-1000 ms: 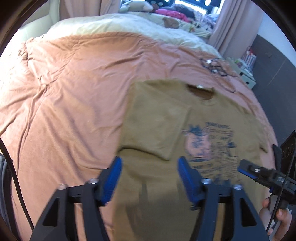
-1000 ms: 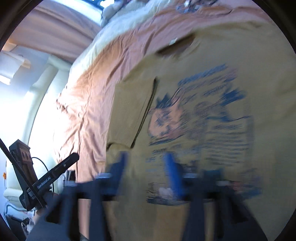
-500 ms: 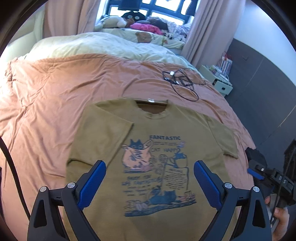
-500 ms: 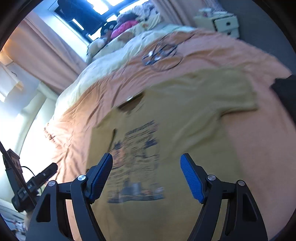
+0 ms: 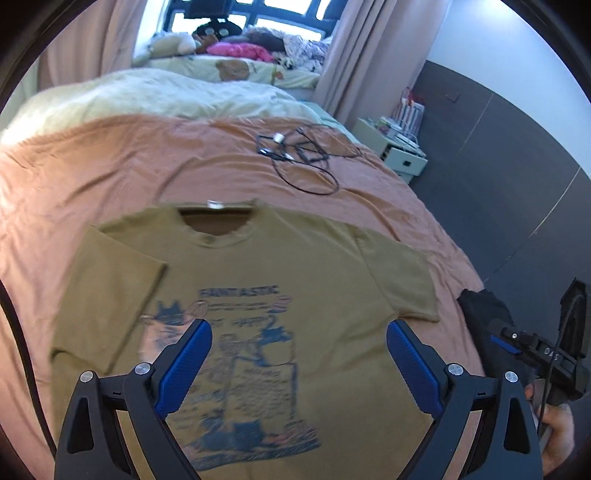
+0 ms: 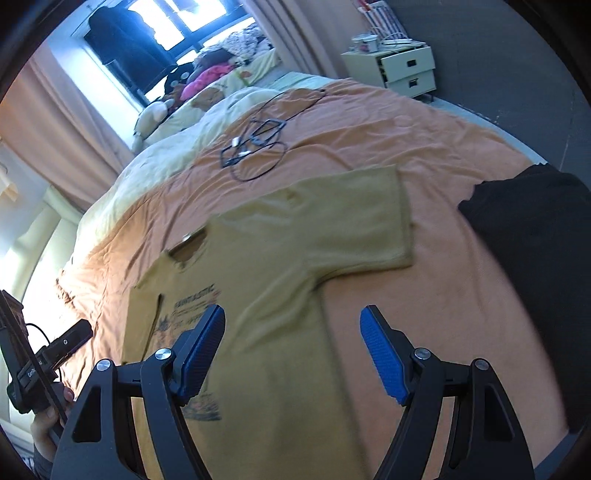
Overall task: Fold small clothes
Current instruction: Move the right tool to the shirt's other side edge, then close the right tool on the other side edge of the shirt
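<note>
T-shirt (image 5: 280,280) flat on the bed (image 5: 110,166).
Tangled cable (image 5: 303,158) behind its collar, dark cloth (image 6: 532,236) to its right, pillows (image 5: 236,70) at the far end, small drawers (image 6: 402,70) beside the bed.

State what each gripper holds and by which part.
Nothing. The left gripper and right gripper are both open above the T-shirt, gripping none of it.

Bed (image 5: 110,173) w/ orange-pink sheet fills centre of frame; cream duvet (image 5: 147,96) bunched at upper left. Window (image 5: 251,14) top centre, bright daylight, pink curtains (image 5: 354,55) either side. Soft toys (image 5: 221,40) piled on sill bed. Dark grey wall (image 5: 498,166) at right. White drawer unit (image 6: 402,68) upper right, clutter on top.
</note>
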The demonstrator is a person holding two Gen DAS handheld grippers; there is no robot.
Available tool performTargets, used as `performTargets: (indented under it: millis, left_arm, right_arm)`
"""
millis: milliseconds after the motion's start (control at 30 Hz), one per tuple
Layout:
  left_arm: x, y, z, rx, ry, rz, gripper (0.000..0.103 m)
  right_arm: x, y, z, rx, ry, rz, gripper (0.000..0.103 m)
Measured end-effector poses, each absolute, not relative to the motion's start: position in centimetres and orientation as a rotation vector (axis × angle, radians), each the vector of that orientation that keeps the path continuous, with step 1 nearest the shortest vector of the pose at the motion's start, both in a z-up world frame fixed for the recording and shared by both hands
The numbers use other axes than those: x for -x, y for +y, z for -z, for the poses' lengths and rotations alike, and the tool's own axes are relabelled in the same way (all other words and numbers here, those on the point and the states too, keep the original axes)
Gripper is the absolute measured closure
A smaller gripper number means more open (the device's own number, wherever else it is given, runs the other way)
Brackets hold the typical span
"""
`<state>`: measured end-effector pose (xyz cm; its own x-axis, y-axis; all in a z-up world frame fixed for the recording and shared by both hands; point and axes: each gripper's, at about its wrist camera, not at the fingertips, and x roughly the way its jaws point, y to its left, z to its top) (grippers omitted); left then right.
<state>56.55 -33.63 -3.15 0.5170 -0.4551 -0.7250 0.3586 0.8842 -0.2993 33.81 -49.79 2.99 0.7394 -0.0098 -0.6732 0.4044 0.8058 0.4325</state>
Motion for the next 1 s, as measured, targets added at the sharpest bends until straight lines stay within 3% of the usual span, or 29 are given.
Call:
performTargets:
  millis: [133,267,367,500,700,900,967,1000]
  left_arm:
    - [-58.9,-36.2,4.3,0.148,0.916,0.522,0.009]
    - [-61.8,-40.1,5.8,0.088,0.943,0.541,0.022]
    - [-63.1,-42.3,7.3,0.106,0.957,0.589,0.025]
    - [-64.1,-45.4,9.9,0.079,1.006,0.653,0.041]
    - [-64.5,-48.7,13.5,0.09,1.073,0.698,0.06]
    - [-64.5,-50.9,16.4,0.091,1.116,0.753,0.073]
    - [-64.5,-51.3,17.1,0.098,1.131,0.77,0.075]
    - [-64.5,-51.5,17.4,0.099,1.137,0.774,0.076]
  right_arm:
    - [-34.5,-51.8,-2.2,-0.603,0.701,0.273,0.029]
    - [-36.3,-53.6,-0.3,-0.618,0.713,0.291,0.04]
    - [-37.7,-54.8,0.9,-0.629,0.715,0.307,0.042]
    - [-39.9,-56.8,3.2,-0.623,0.744,0.317,0.042]
    - [-42.9,-59.3,6.7,-0.67,0.784,0.3,0.057]
    - [-45.2,-60.7,8.2,-0.703,0.757,0.27,0.061]
    - [-46.0,-61.0,8.3,-0.696,0.761,0.271,0.08]
    - [-46.3,-61.2,8.7,-0.693,0.767,0.276,0.084]
